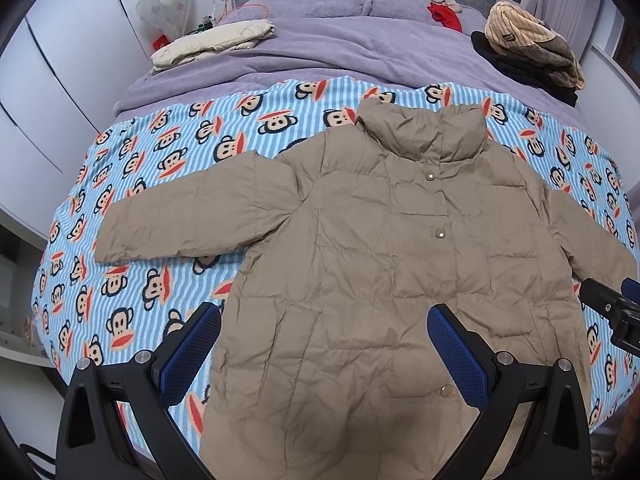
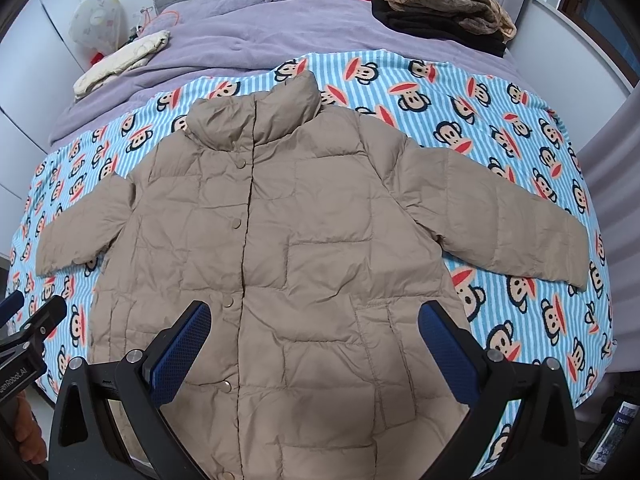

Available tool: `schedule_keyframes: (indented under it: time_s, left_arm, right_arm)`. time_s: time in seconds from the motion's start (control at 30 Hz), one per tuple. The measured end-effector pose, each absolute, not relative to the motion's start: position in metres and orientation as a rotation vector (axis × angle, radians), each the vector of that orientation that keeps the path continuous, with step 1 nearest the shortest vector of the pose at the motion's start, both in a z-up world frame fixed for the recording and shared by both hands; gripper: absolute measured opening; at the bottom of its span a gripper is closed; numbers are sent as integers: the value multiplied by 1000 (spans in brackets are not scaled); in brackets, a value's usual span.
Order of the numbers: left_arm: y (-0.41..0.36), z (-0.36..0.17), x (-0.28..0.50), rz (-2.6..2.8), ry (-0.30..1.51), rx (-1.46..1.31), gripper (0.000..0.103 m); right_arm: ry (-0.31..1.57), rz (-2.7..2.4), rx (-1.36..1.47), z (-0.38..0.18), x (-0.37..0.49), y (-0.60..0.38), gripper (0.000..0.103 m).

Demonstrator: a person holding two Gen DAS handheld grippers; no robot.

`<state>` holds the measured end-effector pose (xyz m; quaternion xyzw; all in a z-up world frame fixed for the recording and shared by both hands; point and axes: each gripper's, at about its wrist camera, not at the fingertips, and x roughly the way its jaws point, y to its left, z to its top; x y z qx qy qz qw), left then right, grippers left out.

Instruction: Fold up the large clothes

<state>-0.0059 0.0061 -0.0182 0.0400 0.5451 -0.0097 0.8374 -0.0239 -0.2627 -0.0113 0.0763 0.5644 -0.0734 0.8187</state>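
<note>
Since the tan puffer coat (image 1: 360, 248) lies flat for folding, both tongs (image 1: 324, 350) (image 2: 314, 344) hover wide open and empty at six o'clock.

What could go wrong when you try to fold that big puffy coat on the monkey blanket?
The tan coat is puffy, so folds may spring open. Its sleeves spread wide; the right sleeve nearly reaches the bed edge and could slide off. A hand-held gripper might pinch the monkey blanket along with the coat.

Both grippers wide open, side by side

Left gripper (image 1: 324, 320) and right gripper (image 2: 314, 318) hover level, jaws spread, gripping nothing.
</note>
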Motion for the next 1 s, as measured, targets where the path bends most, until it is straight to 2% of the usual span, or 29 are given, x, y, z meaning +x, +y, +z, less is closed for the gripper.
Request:
schedule_keyframes:
  time_s: [1.0]
  left_arm:
    - [-21,-12,-13,39,1182,91,103]
  right_arm:
    - [1211,-122,169,-17,-21,-286,103]
